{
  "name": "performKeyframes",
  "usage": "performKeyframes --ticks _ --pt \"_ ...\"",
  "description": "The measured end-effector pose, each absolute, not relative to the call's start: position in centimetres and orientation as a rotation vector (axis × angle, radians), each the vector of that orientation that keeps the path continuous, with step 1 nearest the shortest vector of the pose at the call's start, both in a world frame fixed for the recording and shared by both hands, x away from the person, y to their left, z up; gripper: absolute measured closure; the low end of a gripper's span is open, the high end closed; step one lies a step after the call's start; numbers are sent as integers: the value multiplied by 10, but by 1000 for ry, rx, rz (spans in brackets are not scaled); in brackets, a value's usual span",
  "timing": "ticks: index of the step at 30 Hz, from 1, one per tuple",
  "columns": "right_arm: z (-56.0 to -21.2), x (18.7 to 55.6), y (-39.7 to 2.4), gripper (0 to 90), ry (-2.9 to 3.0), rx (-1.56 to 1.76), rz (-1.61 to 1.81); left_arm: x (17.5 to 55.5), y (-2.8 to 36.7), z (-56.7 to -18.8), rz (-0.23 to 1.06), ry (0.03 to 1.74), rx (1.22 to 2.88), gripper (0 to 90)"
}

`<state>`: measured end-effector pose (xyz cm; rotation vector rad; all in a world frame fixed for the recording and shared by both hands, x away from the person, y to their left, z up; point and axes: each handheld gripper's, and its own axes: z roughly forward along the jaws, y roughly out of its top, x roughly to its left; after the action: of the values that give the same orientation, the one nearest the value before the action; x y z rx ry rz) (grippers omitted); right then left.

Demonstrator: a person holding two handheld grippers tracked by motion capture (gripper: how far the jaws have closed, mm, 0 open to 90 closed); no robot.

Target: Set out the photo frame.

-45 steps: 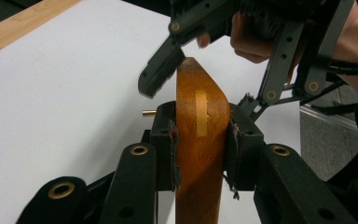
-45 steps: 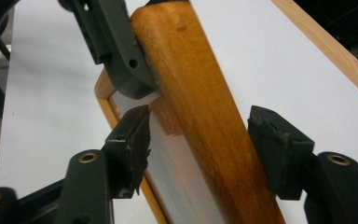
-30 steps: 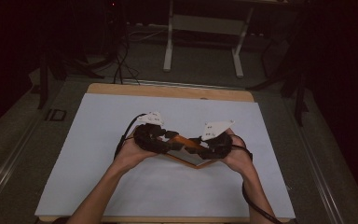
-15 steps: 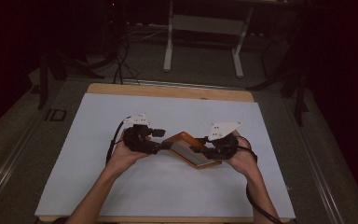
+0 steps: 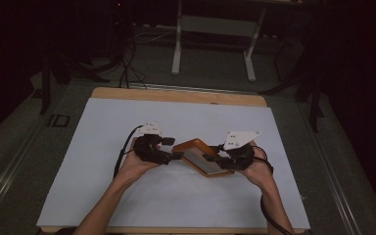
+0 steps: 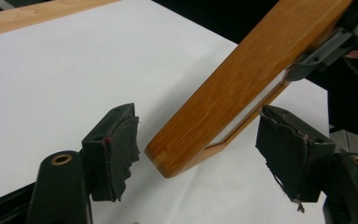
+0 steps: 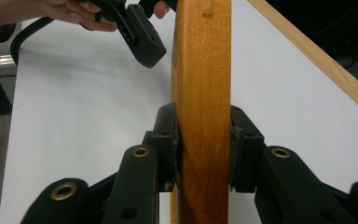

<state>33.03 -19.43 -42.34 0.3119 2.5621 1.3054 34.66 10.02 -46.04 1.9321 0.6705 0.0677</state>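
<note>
— Hands? Both came in from the near edge, forearms angled inward, palms wrapped round the bodies of the tools, wrists low over the white surface [image 5: 103, 161].

— Left hand-held gripper [image 6: 198, 154]?
— Spread wide, jaws just been opening. Nothing pinched: pads [image 6: 121, 149] stood clear on either side of the near corner of the wooden frame [image 6: 242, 88], no contact. Pointed across toward the other hand, seen in the high view left of the frame [image 5: 164, 154].

— Right hand-held gripper [image 7: 201, 149]?
— Clamped on the wooden frame, pads pressed flat against both faces of the wood. Hand [image 5: 257, 169] curled behind it, grey plate on top tilted up.

— Frame itself?
— Held between the two hands in the high view [image 5: 200, 156], pale panel facing up, one end tilted toward the left tool. Seen edge-on along the right jaws [image 7: 201, 70]. Above the surface or touching it: could not tell.

— Anything else?
— Cable looped from the left tool [image 5: 122, 152] back along the wrist.
</note>
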Motion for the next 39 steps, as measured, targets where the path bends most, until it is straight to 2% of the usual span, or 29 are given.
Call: performKeyframes --ticks 19,27,39 --pt "-430 322 -209 688 2492 368 1387 349 80 -479 39 623 1938 252" --pt "-434 321 -217 688 2458 394 1428 347 76 -481 79 642 1933 300" --pt "-435 315 -228 689 2473 379 1429 348 66 -490 60 616 1940 381"
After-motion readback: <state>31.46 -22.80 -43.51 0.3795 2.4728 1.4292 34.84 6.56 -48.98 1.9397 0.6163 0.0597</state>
